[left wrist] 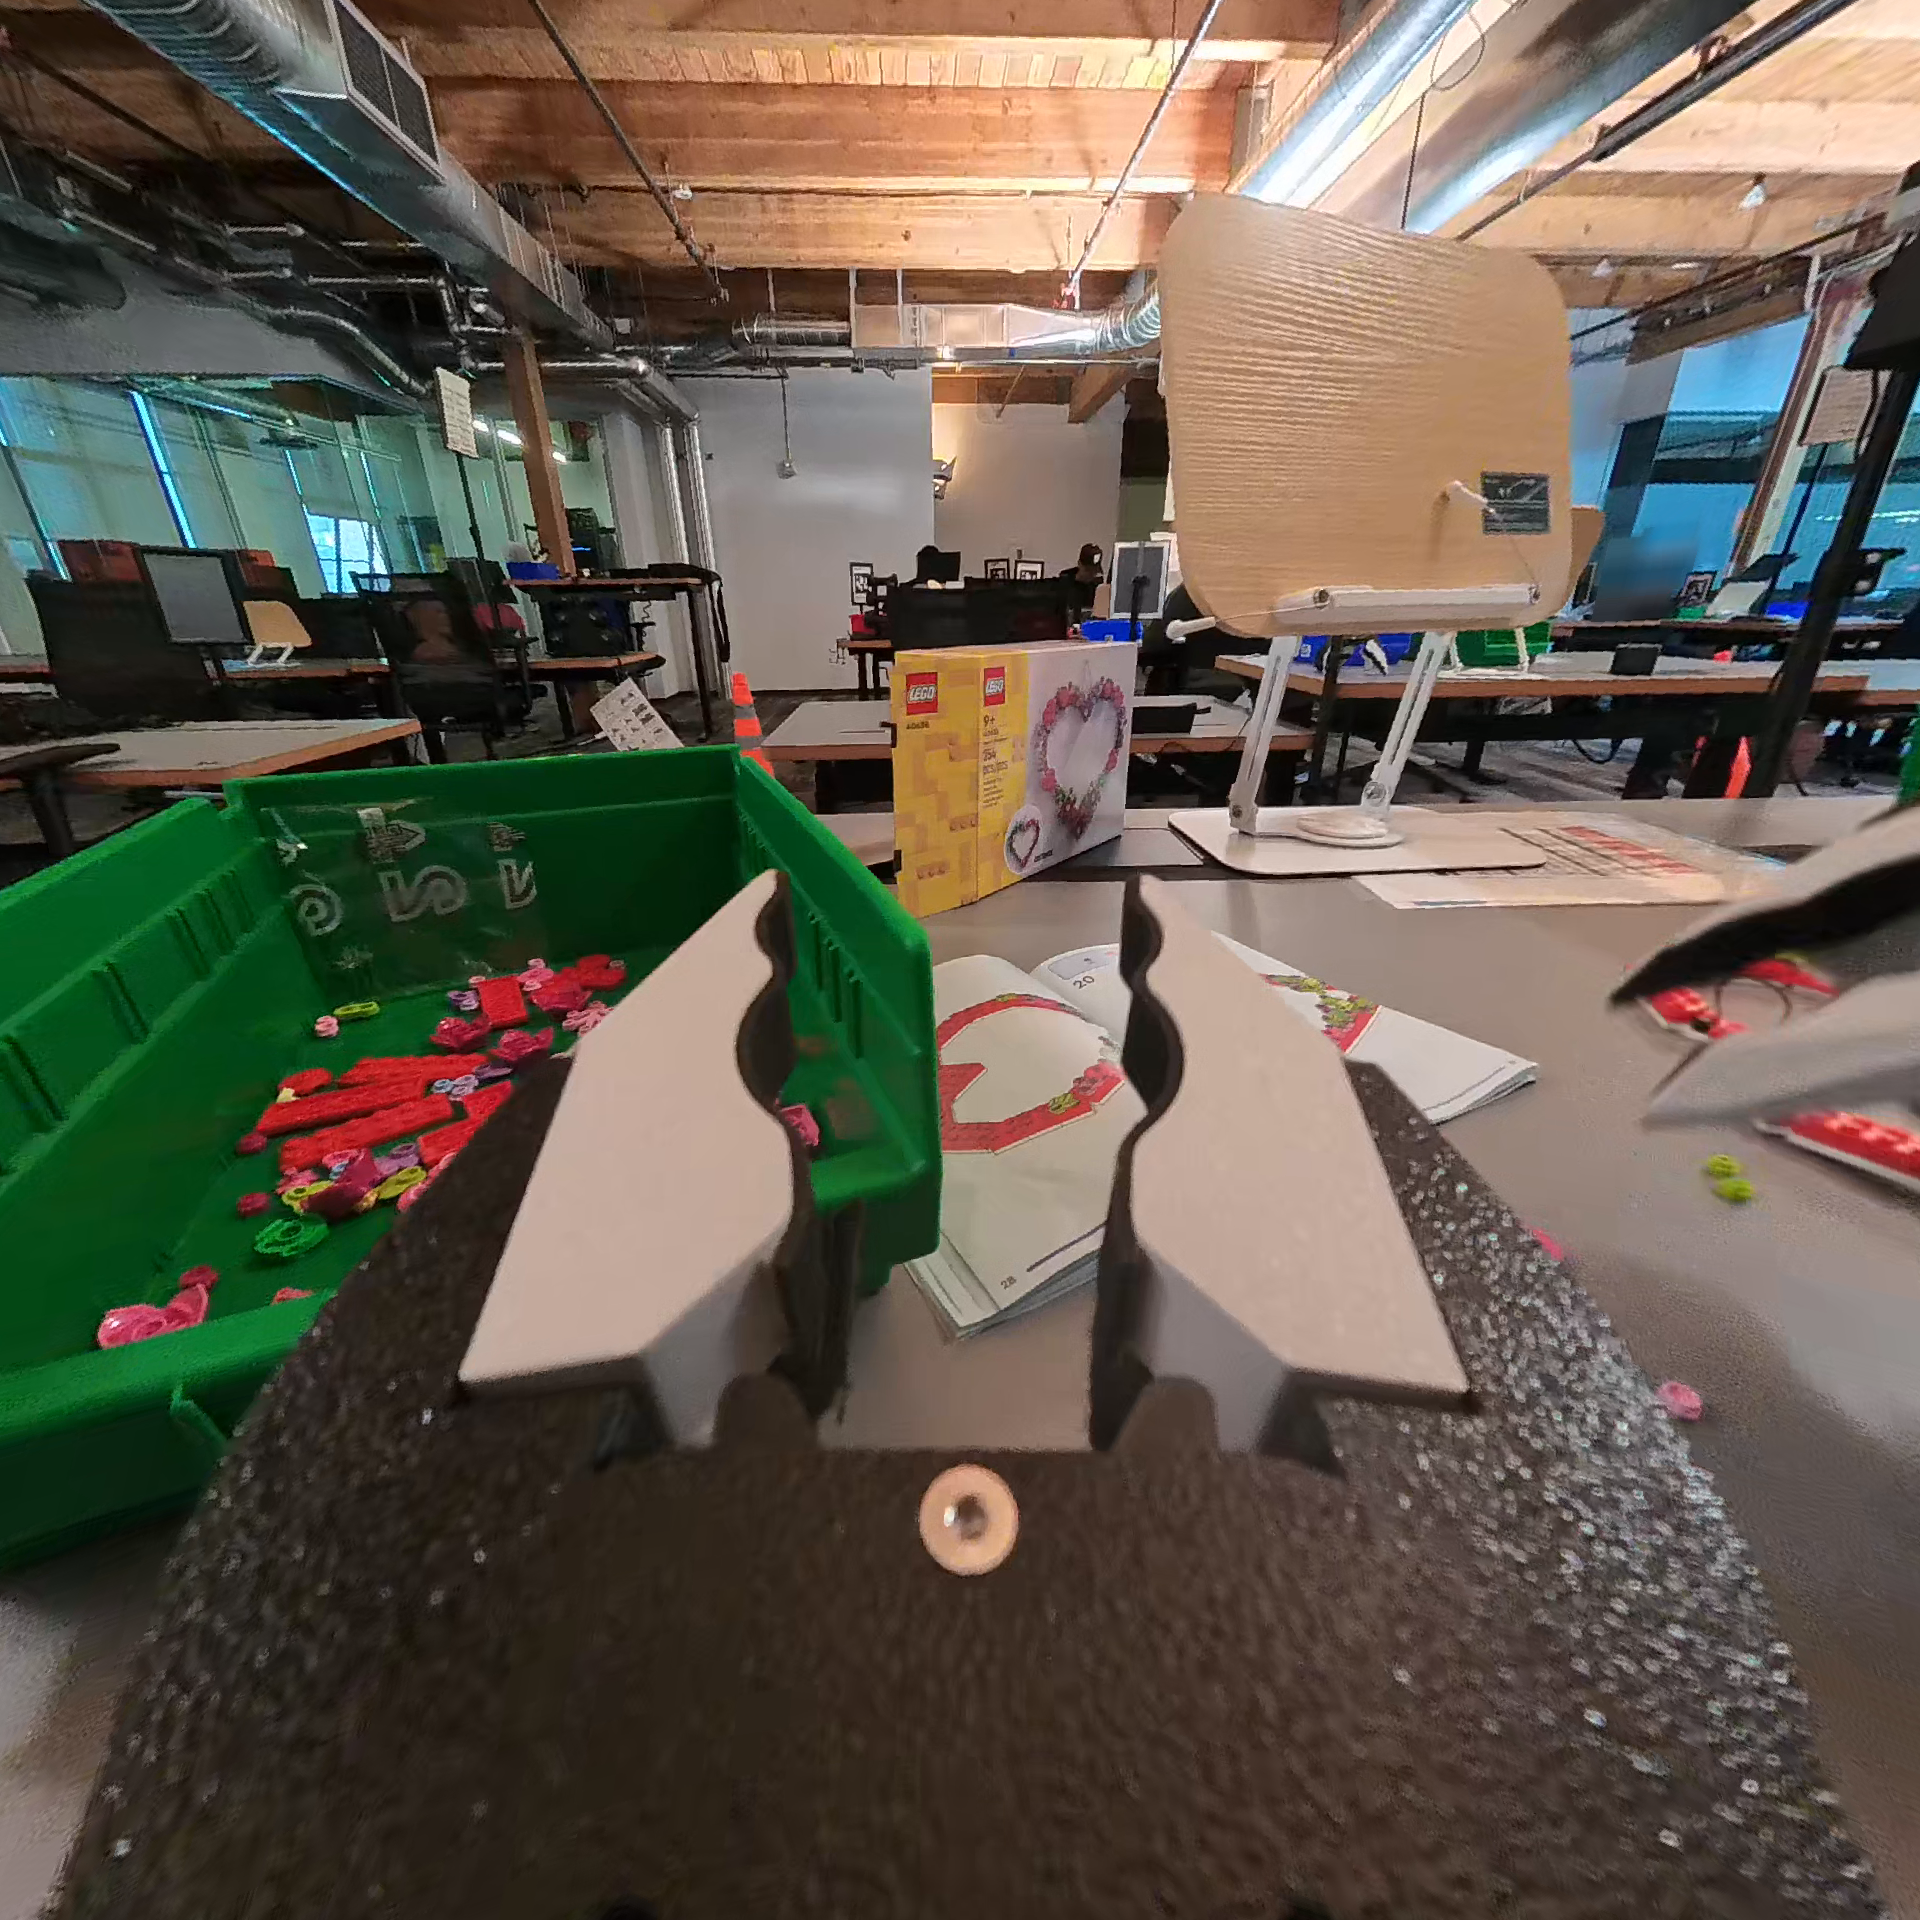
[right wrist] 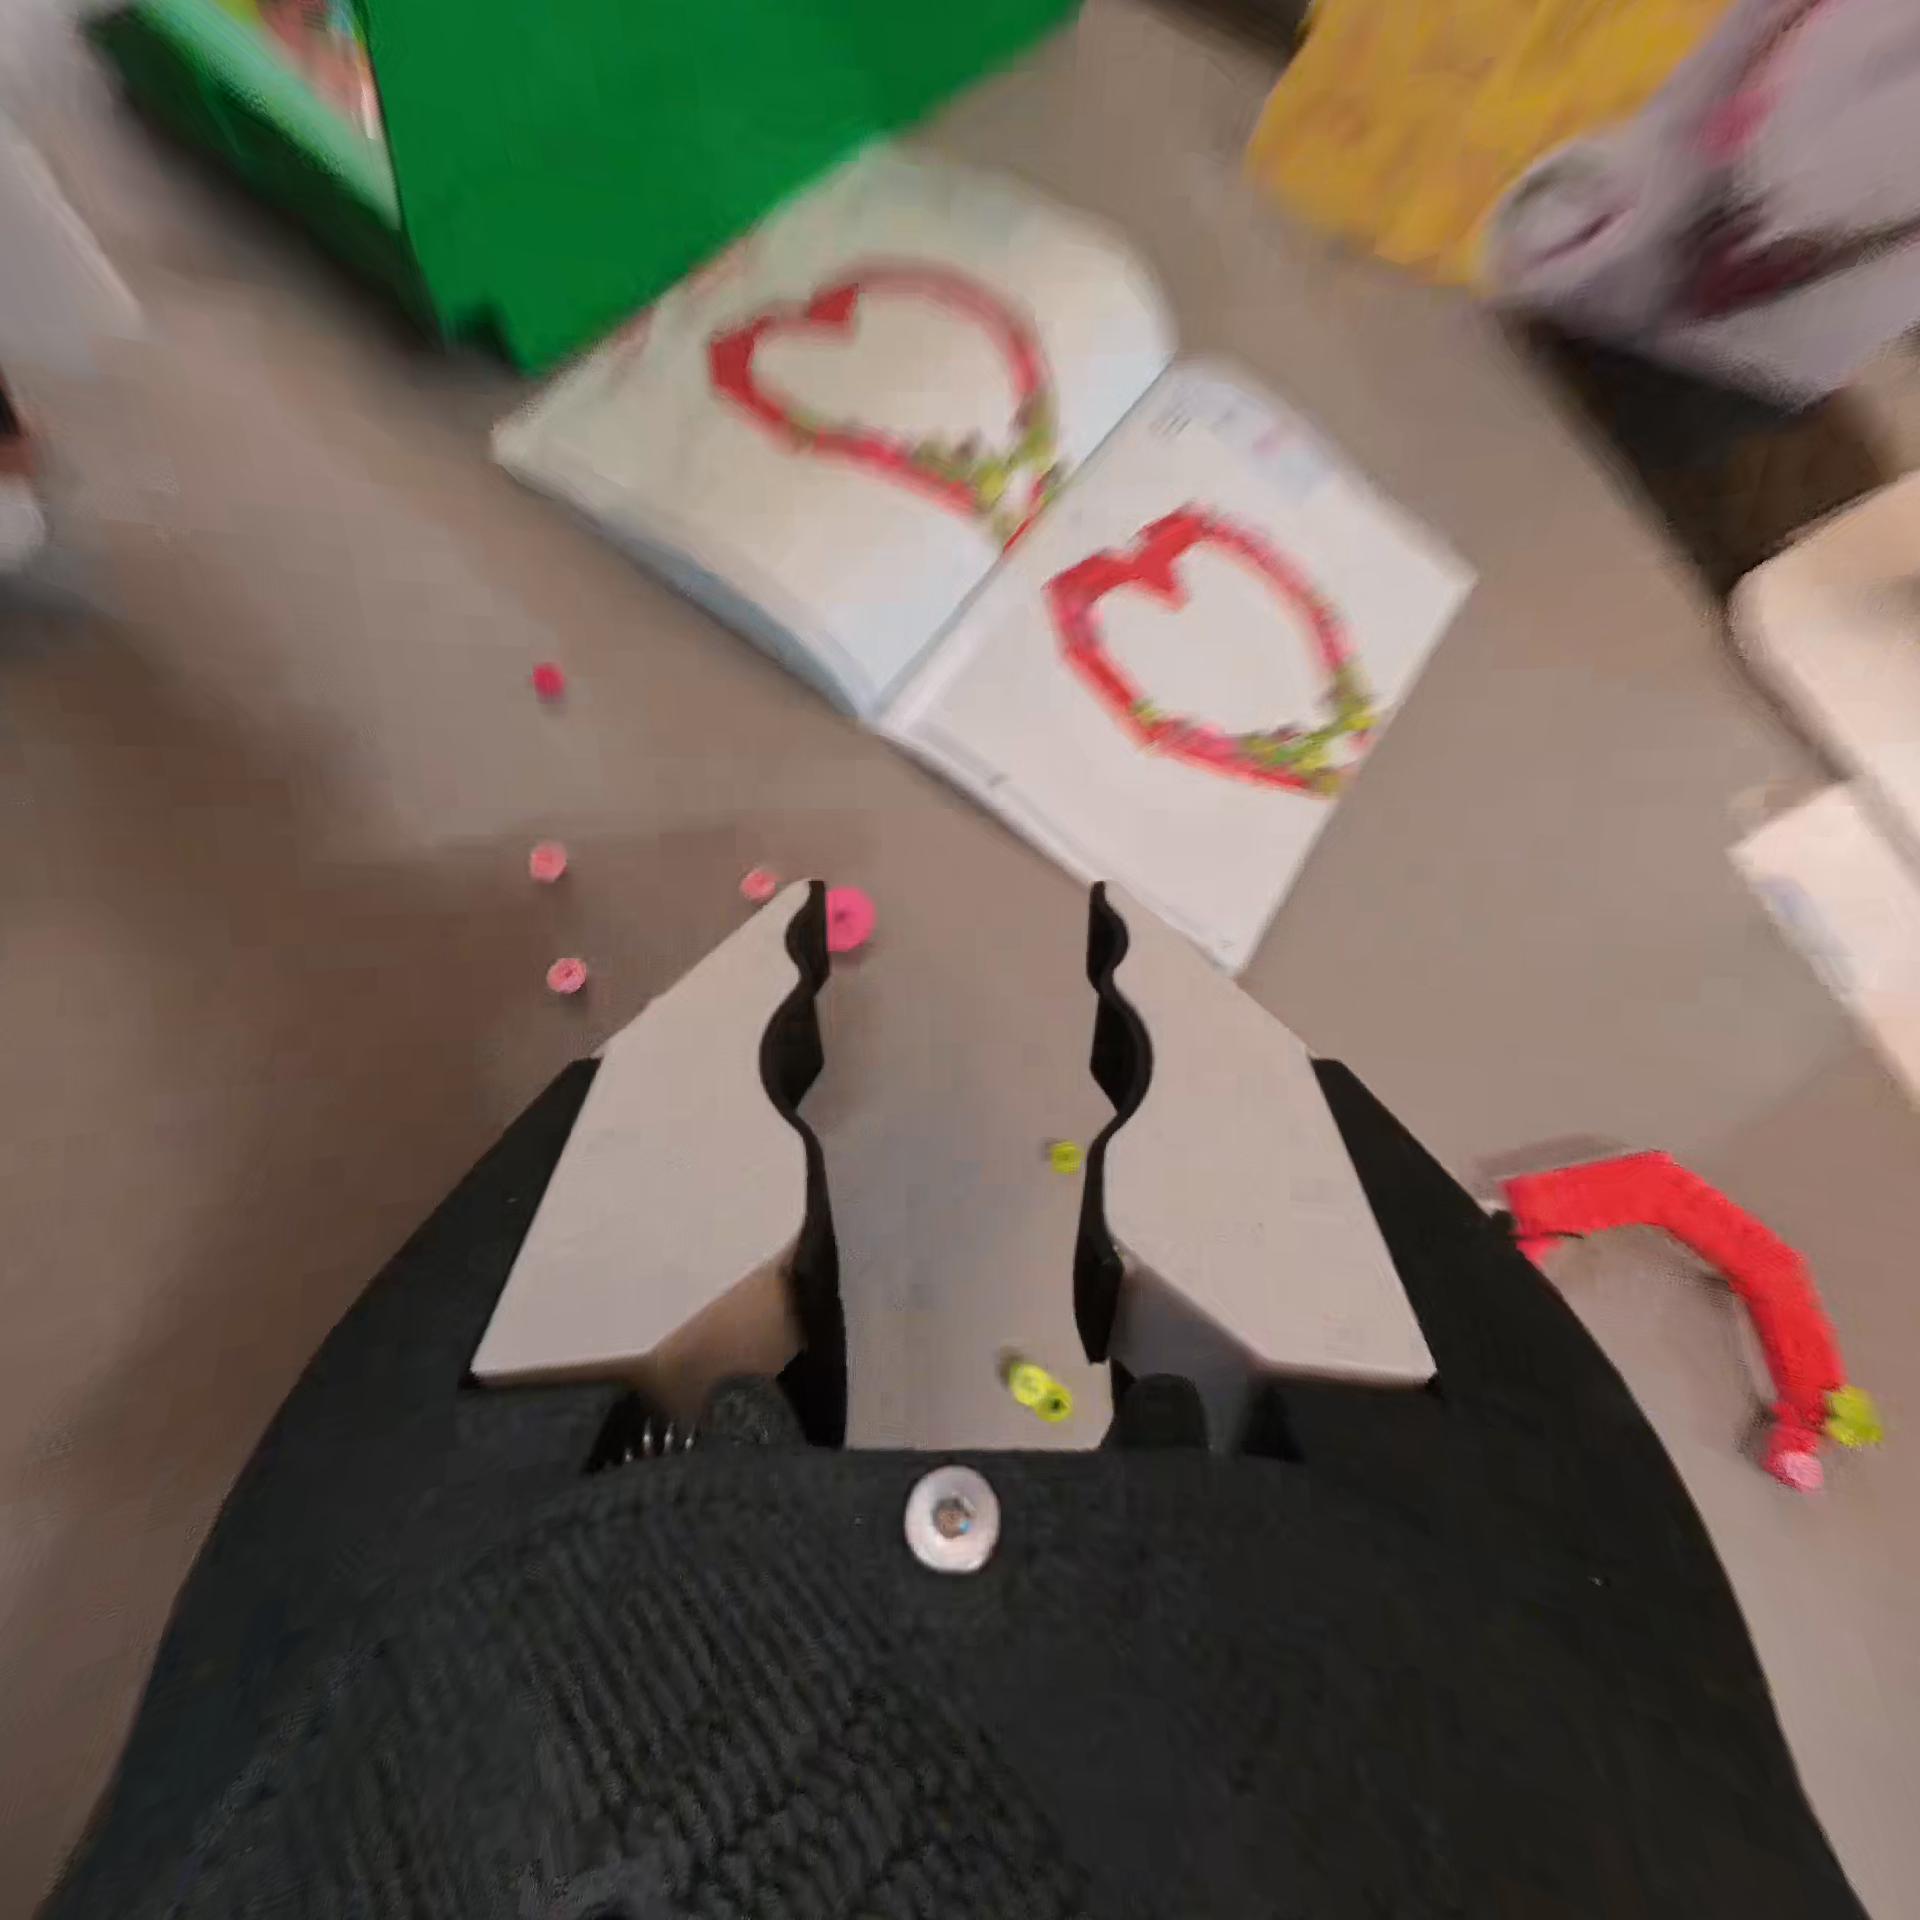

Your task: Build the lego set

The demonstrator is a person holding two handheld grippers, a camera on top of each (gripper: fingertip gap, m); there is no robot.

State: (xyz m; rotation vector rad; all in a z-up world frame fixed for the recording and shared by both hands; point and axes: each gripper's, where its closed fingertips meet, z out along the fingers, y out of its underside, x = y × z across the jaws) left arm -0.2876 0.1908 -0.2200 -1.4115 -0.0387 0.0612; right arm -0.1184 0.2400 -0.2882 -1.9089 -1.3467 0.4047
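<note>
A: Item, your right gripper (right wrist: pixel 951 914): jaws apart, empty. Left gripper (left wrist: pixel 951 899) likewise.

B: Hazard?

A: Pink stud (right wrist: pixel 847 920) touches your left fingertip; nudged, it skids. Red arch (right wrist: pixel 1704 1278) lies right.

Right wrist view blurred; green bin (right wrist: pixel 644 156) cut off at top edge

Bare worktop (right wrist: pixel 312 1039) lies ahead of the right claw (right wrist: pixel 951 904), broken only by scattered pink studs (right wrist: pixel 847 920) and green studs (right wrist: pixel 1065 1155), while the open booklet (right wrist: pixel 1039 852) beyond, the green bin (left wrist: pixel 873 997) at left and the red arc (right wrist: pixel 1714 1236) at right hem it in.
</note>
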